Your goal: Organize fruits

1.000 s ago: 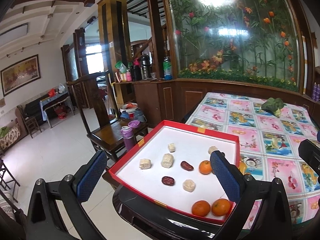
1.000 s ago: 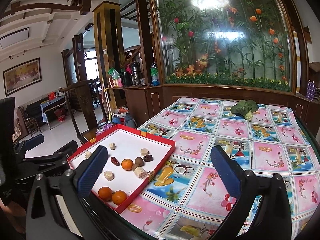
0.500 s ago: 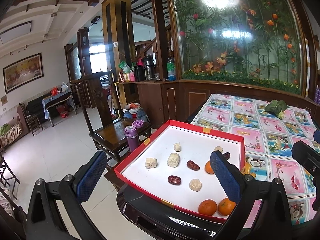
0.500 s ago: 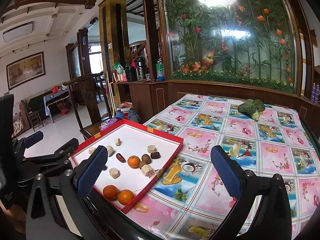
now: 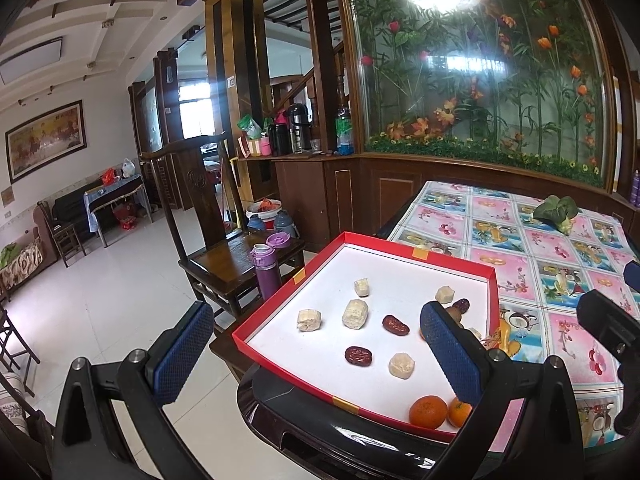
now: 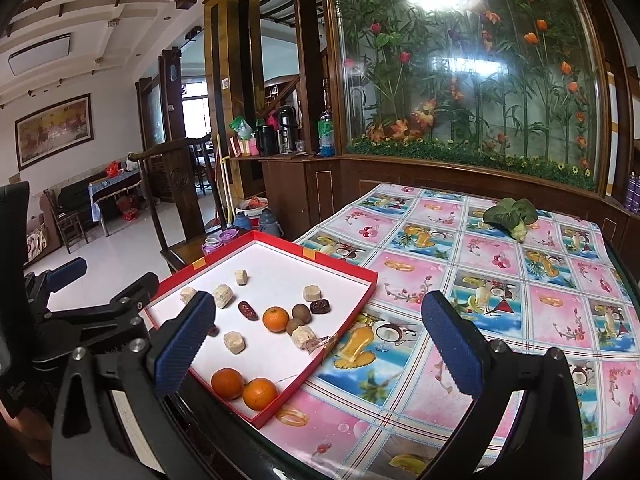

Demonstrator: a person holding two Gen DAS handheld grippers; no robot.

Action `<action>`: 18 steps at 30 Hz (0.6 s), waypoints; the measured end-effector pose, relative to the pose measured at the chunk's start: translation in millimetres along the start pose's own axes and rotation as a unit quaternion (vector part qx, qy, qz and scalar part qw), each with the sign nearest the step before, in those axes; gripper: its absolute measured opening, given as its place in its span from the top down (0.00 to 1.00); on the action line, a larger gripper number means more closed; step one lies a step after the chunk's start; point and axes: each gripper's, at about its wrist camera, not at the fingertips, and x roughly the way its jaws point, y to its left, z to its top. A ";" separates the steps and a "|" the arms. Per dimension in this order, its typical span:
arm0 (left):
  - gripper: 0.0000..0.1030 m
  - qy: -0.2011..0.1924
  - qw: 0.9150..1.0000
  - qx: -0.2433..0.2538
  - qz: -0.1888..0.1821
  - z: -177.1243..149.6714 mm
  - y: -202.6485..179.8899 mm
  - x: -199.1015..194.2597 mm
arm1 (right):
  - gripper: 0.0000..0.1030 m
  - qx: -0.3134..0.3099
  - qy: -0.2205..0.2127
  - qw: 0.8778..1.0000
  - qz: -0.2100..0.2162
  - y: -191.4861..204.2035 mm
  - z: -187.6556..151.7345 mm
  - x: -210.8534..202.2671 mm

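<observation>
table (image 6: pixel 440 280) | fruit tray (image 6: pixel 340 270) ahead-left | right gripper (image 6: pixel 316 344) agape | left gripper (image 5: pixel 316 344) agape

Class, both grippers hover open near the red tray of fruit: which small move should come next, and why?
Probably lower the right gripper toward the lone orange mid-tray: both grippers are open and empty, and two oranges already sit paired at the red tray corner.

The left gripper (image 5: pixel 316 352) and the right gripper (image 6: pixel 320 344) are both being held level at lower frame, jaws spread wide, nothing gripped.
</observation>
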 end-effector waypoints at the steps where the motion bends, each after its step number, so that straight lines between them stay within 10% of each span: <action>1: 0.00 0.001 1.000 -0.002 -0.001 0.4 0.9 0.6 | 0.00 -0.001 0.001 1.000 0.000 1.3 0.0 0.9; 18: 0.00 0.011 1.000 -0.005 -0.019 -0.2 9.0 13.1 | 0.00 -0.017 0.002 1.000 -0.002 12.4 4.4 13.8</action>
